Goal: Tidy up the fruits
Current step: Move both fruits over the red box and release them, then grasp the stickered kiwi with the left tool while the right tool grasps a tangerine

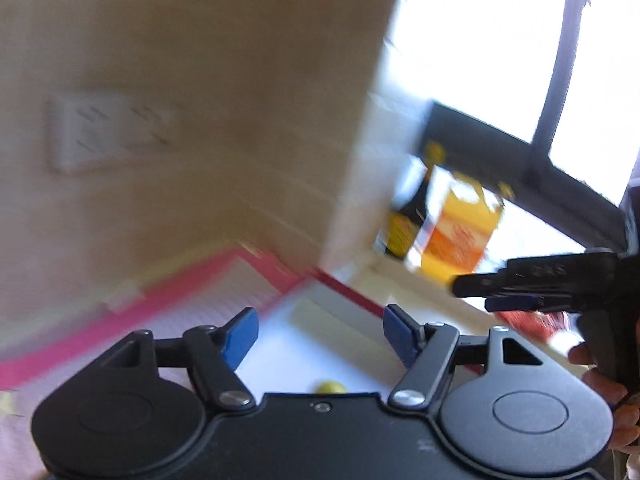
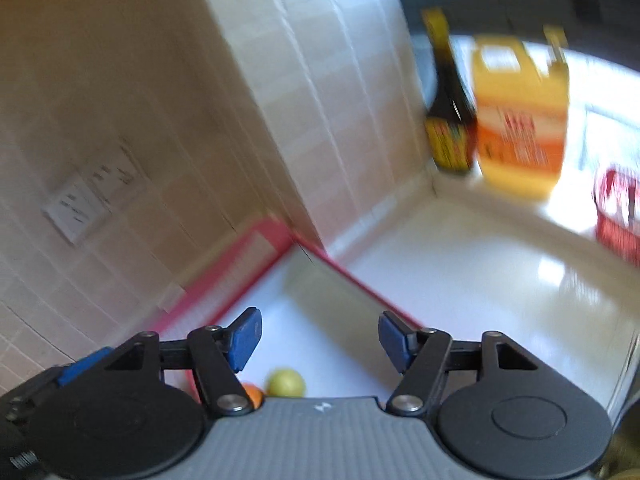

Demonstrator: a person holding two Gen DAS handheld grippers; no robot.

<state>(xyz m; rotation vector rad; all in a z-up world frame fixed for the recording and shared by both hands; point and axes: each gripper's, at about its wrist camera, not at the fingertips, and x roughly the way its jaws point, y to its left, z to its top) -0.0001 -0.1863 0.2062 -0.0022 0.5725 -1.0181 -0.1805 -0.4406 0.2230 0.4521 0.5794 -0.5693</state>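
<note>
Both views are motion-blurred. A pink-rimmed white tray (image 2: 332, 264) sits in the tiled wall corner; it also shows in the left wrist view (image 1: 344, 292). A yellow-green round fruit (image 2: 285, 382) and an orange fruit (image 2: 252, 393) lie in it, close under my right gripper (image 2: 320, 338), which is open and empty above them. My left gripper (image 1: 320, 338) is open and empty over the tray, with the yellow-green fruit (image 1: 329, 386) just below it. The right gripper's fingers (image 1: 496, 284) show at the right of the left wrist view.
A dark sauce bottle (image 2: 450, 120) and a yellow oil jug (image 2: 520, 120) stand at the back of the white counter (image 2: 480, 280). A red basket (image 2: 618, 216) is at the right. A wall socket (image 2: 92, 200) is on the tiled wall. A window is behind.
</note>
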